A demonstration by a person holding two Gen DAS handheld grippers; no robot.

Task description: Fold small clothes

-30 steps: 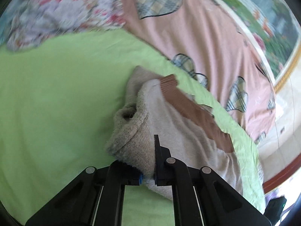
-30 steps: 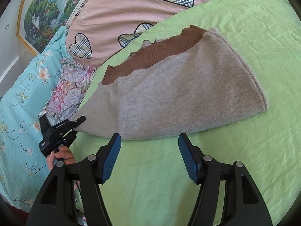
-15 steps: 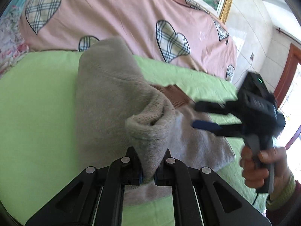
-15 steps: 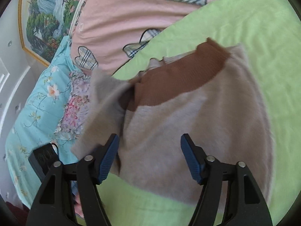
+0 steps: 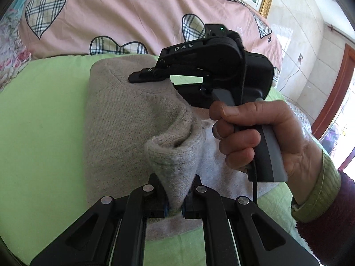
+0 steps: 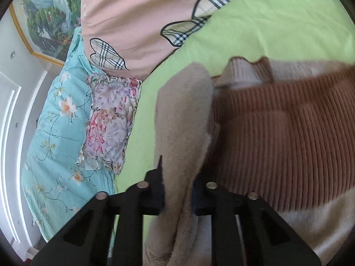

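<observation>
A beige knit sweater with a brown ribbed band lies partly folded on the green sheet. My left gripper is shut on a raised fold of its edge, which loops up just ahead of the jaws. A hand holds my right gripper over the far side of the sweater. In the right wrist view the right gripper has its jaws closing on a beige flap, and the cloth fills the gap between the pads.
A pink quilt with plaid hearts lies behind the sweater. A floral cushion and a turquoise flowered blanket are off to the left. A framed painting hangs on the wall, and a wooden door frame stands at the right.
My left gripper swung the held edge across and over the sweater. My right gripper came in from the near side to the folded flap, and its wide jaws narrowed onto the cloth.
</observation>
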